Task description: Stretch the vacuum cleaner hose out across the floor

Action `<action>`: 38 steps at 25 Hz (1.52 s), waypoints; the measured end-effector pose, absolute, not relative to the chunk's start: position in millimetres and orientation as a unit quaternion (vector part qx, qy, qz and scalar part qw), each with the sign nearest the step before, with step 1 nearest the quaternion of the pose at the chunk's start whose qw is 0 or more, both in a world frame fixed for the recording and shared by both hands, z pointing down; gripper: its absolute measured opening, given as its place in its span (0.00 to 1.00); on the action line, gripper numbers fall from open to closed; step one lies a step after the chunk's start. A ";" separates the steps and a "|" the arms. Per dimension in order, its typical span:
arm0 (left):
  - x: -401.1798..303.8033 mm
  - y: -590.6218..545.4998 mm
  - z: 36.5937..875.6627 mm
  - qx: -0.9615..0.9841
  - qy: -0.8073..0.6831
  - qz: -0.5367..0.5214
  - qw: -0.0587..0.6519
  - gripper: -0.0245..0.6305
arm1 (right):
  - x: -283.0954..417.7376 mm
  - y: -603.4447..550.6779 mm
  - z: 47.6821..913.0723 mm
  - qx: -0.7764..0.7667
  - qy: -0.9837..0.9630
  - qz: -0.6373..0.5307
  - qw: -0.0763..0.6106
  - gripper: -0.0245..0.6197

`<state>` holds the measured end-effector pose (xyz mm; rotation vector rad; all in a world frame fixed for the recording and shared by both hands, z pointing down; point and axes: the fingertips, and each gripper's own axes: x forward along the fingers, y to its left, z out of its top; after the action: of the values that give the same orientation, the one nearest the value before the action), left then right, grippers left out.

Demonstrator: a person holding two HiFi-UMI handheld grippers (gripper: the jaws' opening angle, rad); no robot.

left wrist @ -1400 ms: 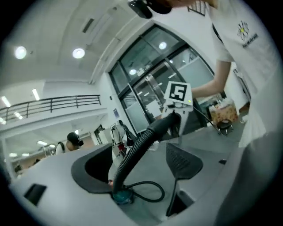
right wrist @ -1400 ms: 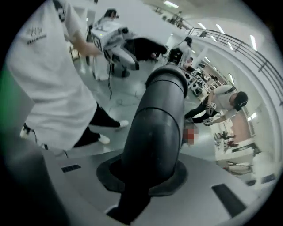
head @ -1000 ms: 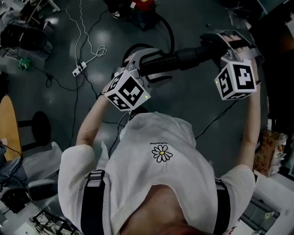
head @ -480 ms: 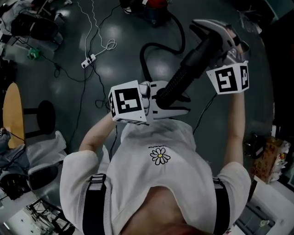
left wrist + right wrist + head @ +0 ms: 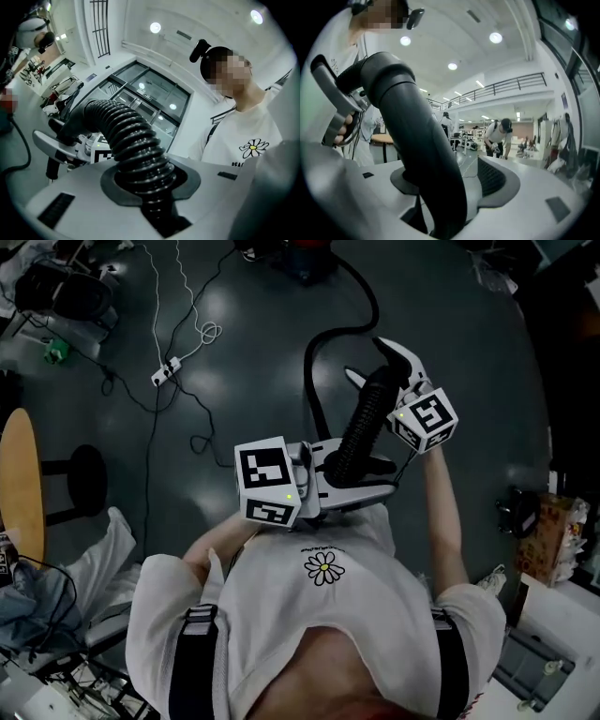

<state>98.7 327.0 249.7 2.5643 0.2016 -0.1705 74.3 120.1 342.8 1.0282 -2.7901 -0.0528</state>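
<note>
Between the jaws of the left gripper (image 5: 370, 474), just in front of the person's chest, sits the ribbed stretch of the vacuum cleaner hose (image 5: 359, 432). Both jaws press on it, so this tong grips the hose. From the left gripper the held length runs away from the person and a little to the right. Its long axis ends at a smooth black cuff (image 5: 380, 388) between the jaws of the right gripper (image 5: 368, 362). Those jaws have just been opening: the cuff leans on one side while the other pad (image 5: 494, 180) stands clear of it.

Beyond the left gripper, the rest of the hose loops over the dark floor (image 5: 469, 343) to the vacuum cleaner (image 5: 305, 254) at the far edge. Well to the left of the left gripper lie a white power strip (image 5: 164, 374) with trailing cables (image 5: 150, 442), a black stool (image 5: 84, 482) and a wooden tabletop (image 5: 19, 488). Well to its right stands a printed carton (image 5: 553, 540).
</note>
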 end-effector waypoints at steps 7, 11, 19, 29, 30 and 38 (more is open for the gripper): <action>34.3 414.9 250.3 0.956 0.014 -0.096 0.277 0.19 | 36.7 235.7 429.9 0.358 -0.921 0.087 0.124 0.51; 13.9 456.3 235.8 0.957 -0.003 -0.118 0.264 0.19 | 14.3 290.8 467.1 0.345 -0.921 0.126 0.132 0.51; 22.4 571.3 148.1 0.964 0.007 -0.184 0.192 0.19 | -17.7 350.6 485.4 0.314 -0.935 0.091 0.134 0.50; 31.9 721.3 96.4 0.975 0.042 -0.178 0.127 0.19 | -52.1 471.8 501.2 0.250 -0.950 0.058 0.180 0.27; 31.4 721.9 101.3 0.978 0.016 -0.170 0.117 0.19 | -52.9 481.7 504.9 0.251 -0.947 0.054 0.192 0.26; 24.3 698.1 170.8 0.975 -0.163 -0.042 0.142 0.23 | 55.9 495.1 538.8 0.389 -0.883 0.088 0.248 0.26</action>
<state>24.3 698.1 170.8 2.8153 -0.4697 -0.1224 55.9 495.1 538.8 1.0596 -2.4069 0.2403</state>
